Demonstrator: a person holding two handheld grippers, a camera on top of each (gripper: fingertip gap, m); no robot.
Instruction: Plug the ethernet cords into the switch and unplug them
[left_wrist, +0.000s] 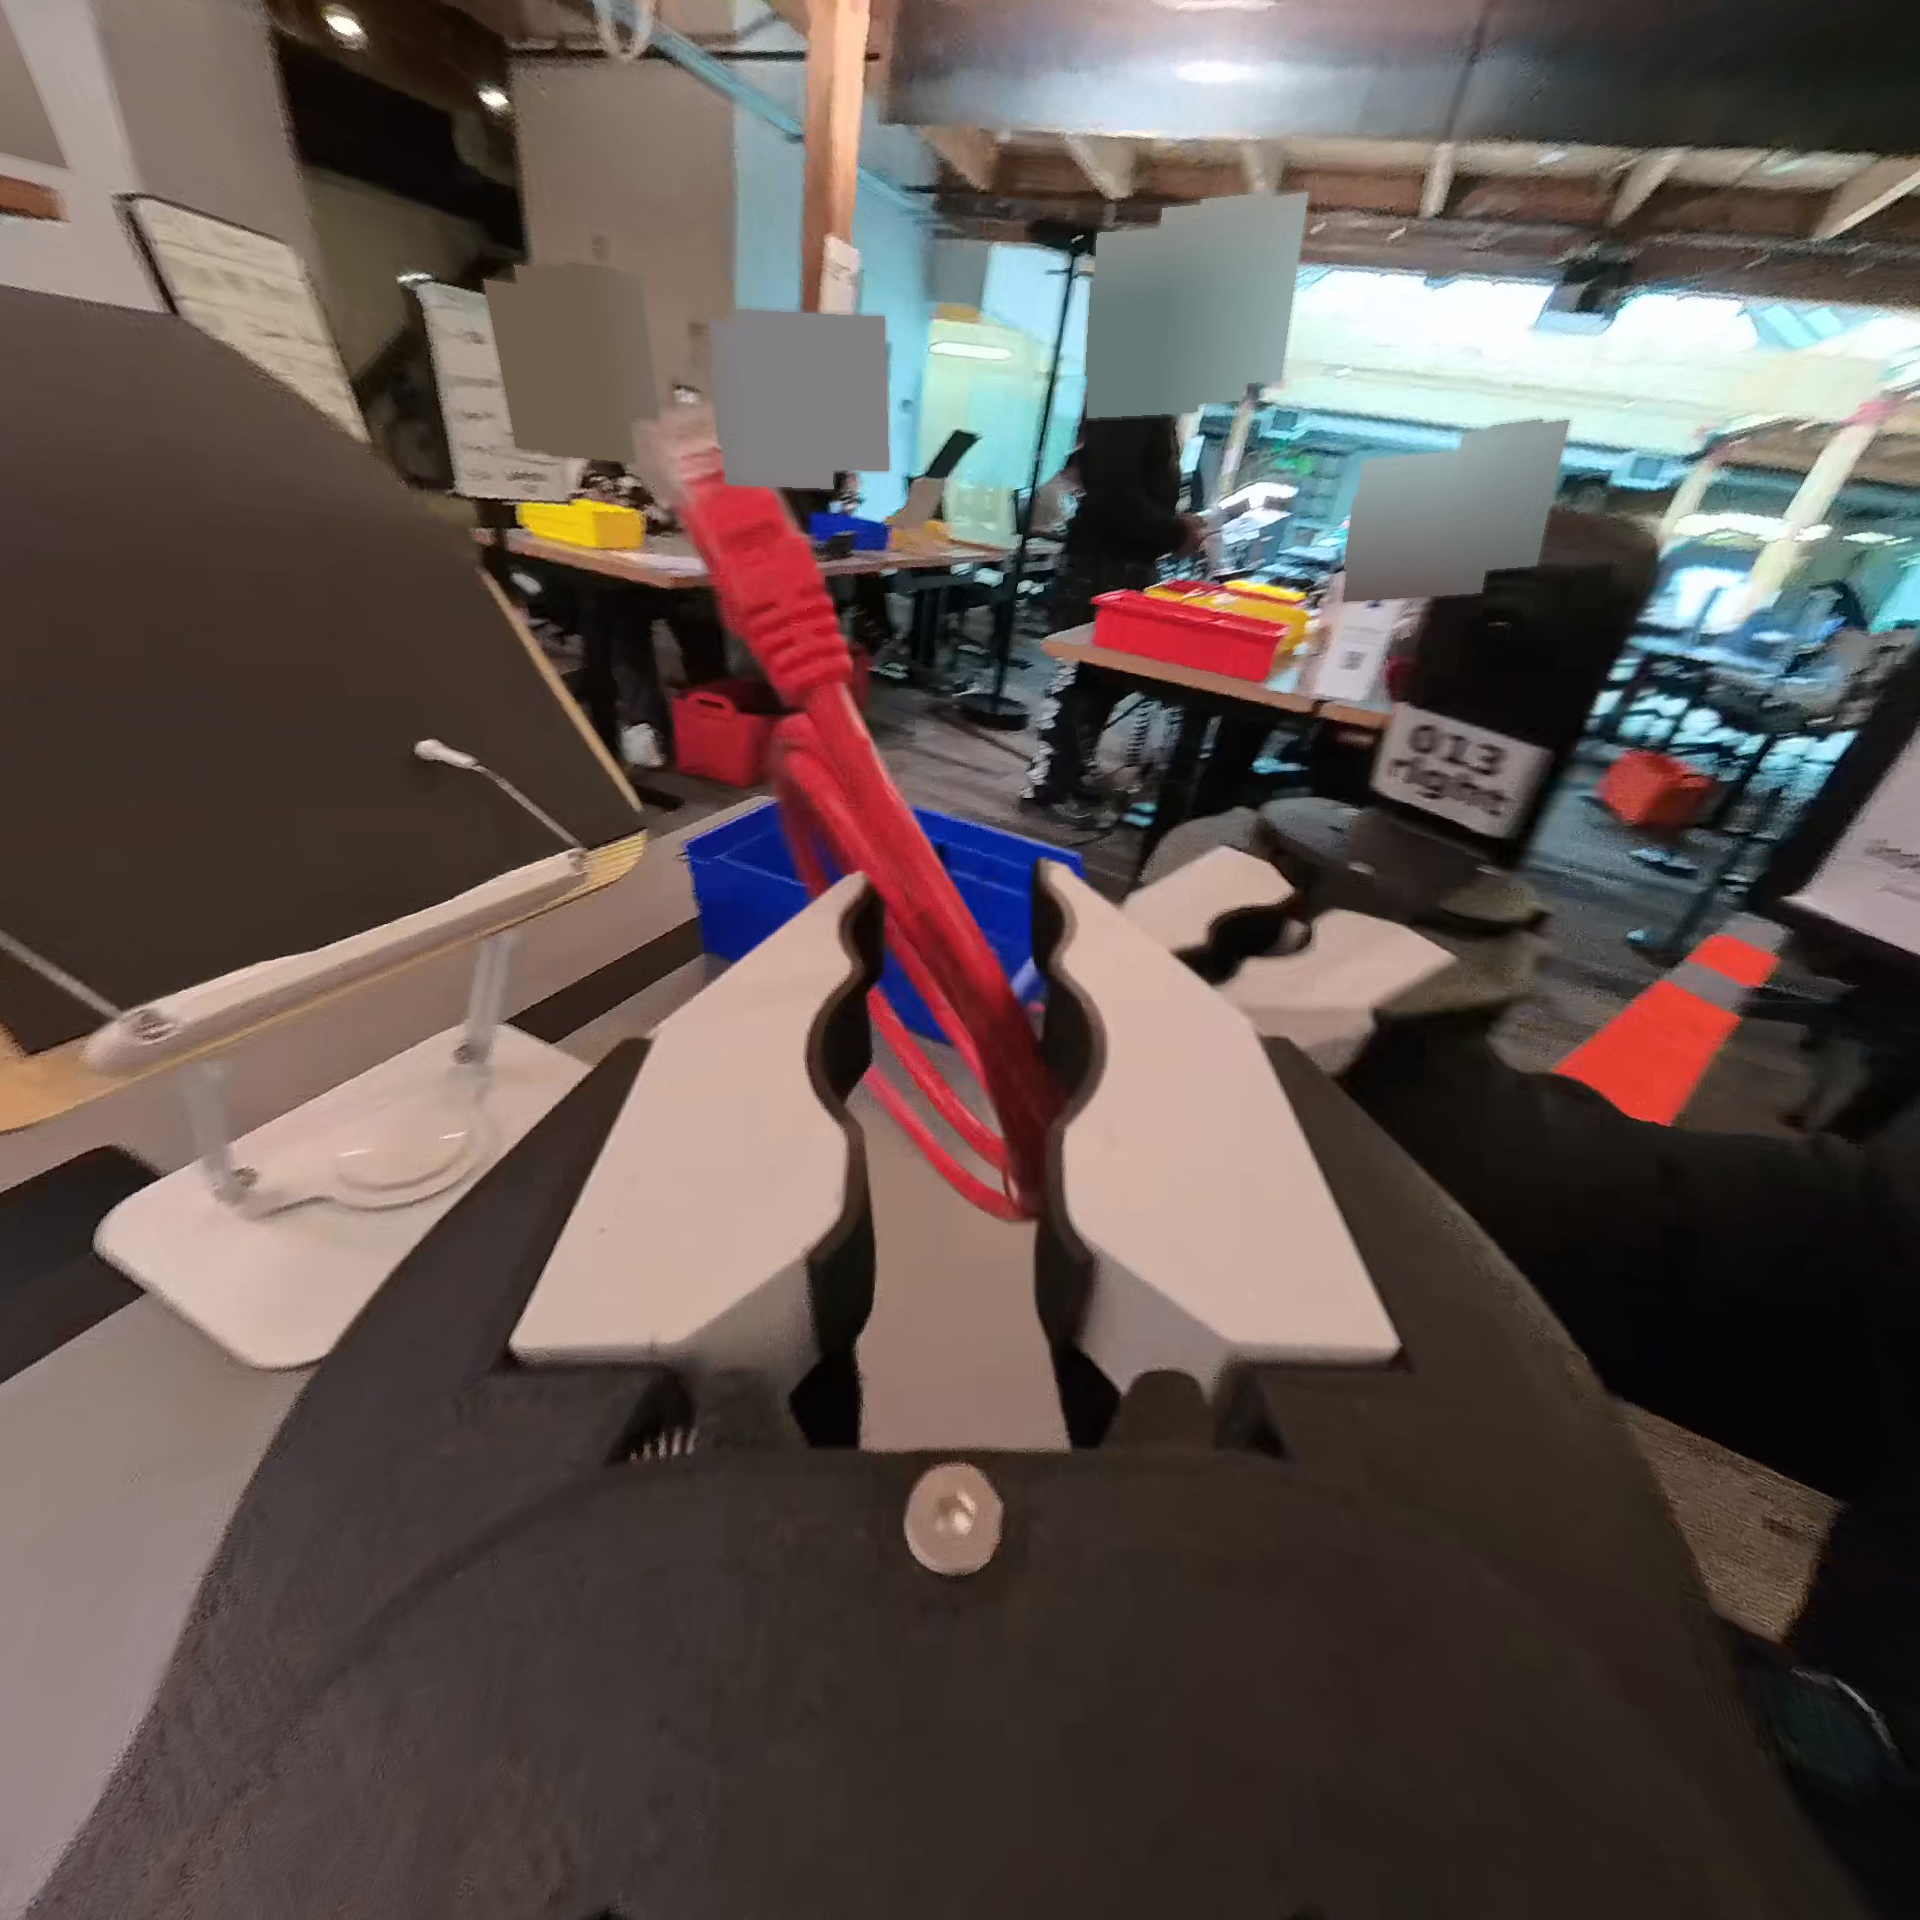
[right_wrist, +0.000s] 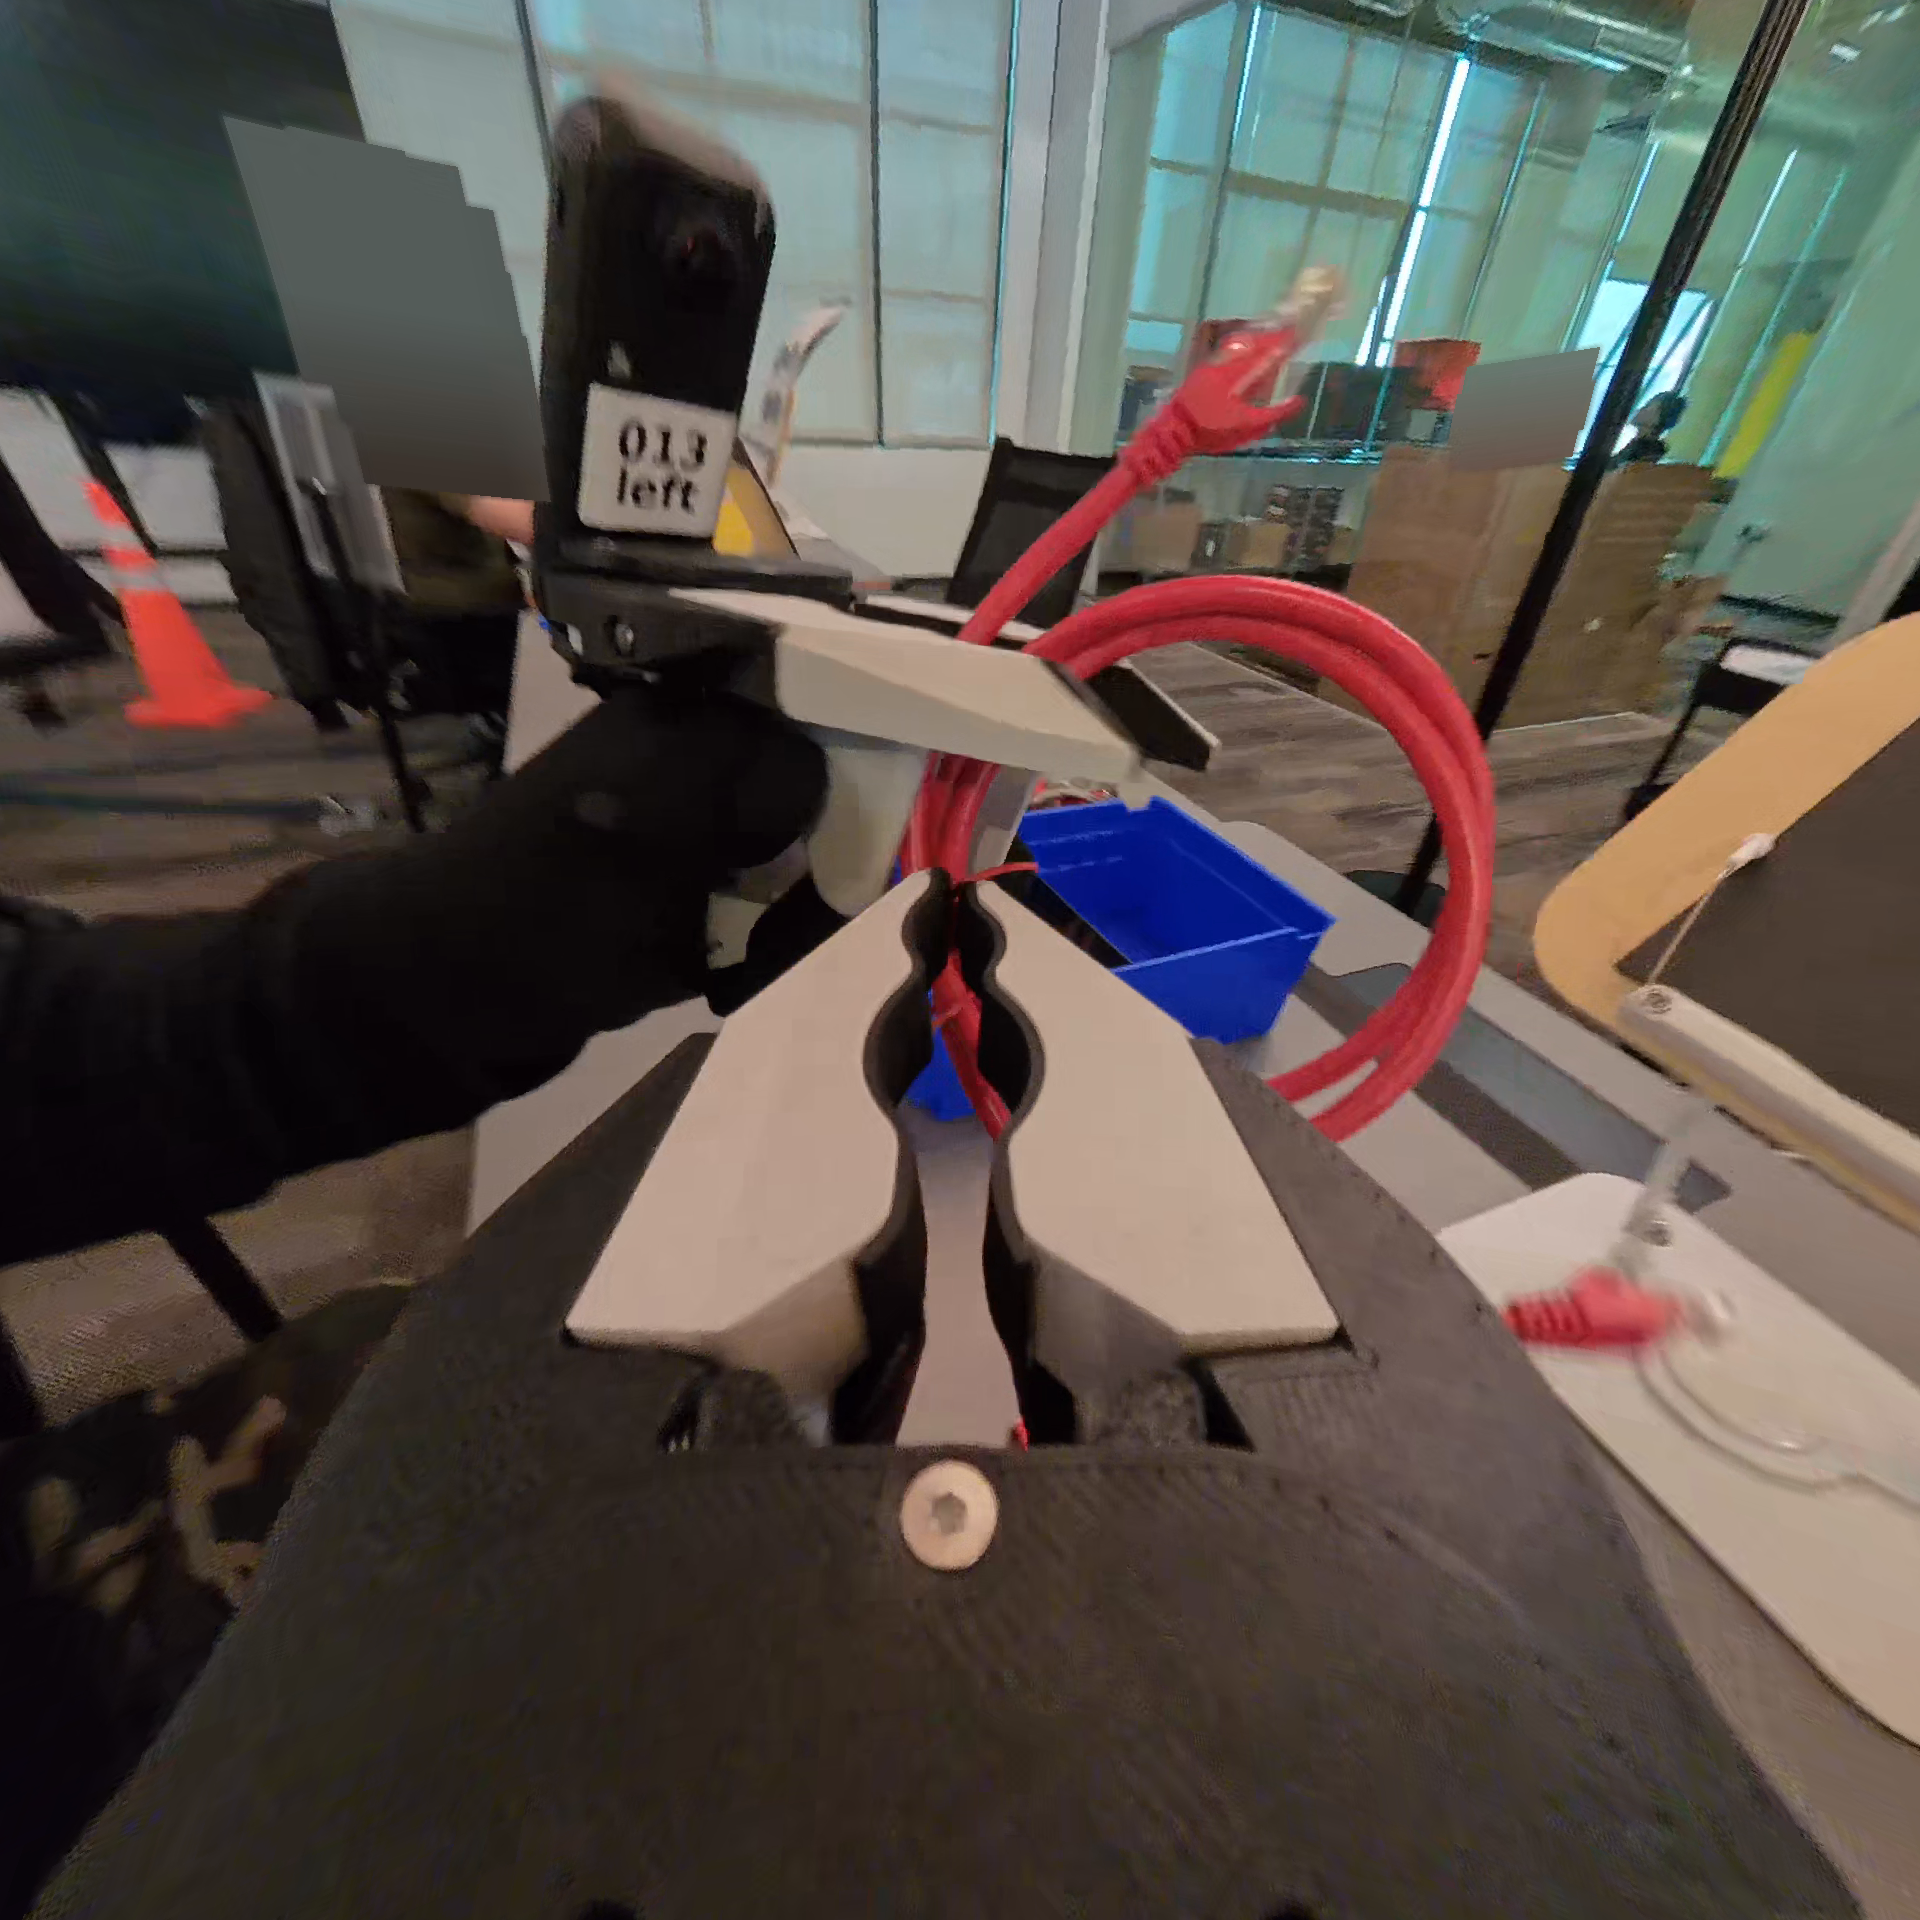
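A coiled red ethernet cord (left_wrist: 800, 623) passes between the fingers of my left gripper (left_wrist: 951, 894), which is shut on the coil and holds it in the air, one clear plug (left_wrist: 691, 447) standing up. In the right wrist view the coil (right_wrist: 1444, 831) loops through the left gripper (right_wrist: 1122, 758). My right gripper (right_wrist: 961, 894) is shut on the thin red twist tie (right_wrist: 977, 1039) of the coil, just under the left gripper. It also shows in the left wrist view (left_wrist: 1236, 935). The cord's other plug (right_wrist: 1590, 1314) is blurred at the right. No switch is in view.
A blue bin (left_wrist: 748, 883) (right_wrist: 1174, 914) stands on the grey table behind the grippers. A dark board with a wooden edge (left_wrist: 260, 623) (right_wrist: 1766, 831) leans on a white stand (left_wrist: 312, 1195) (right_wrist: 1714, 1455). An orange cone (left_wrist: 1662, 1029) (right_wrist: 156, 644) stands on the floor. People and tables with bins are far behind. The gap from one gripper's tips to the other's is roughly 4 cm.
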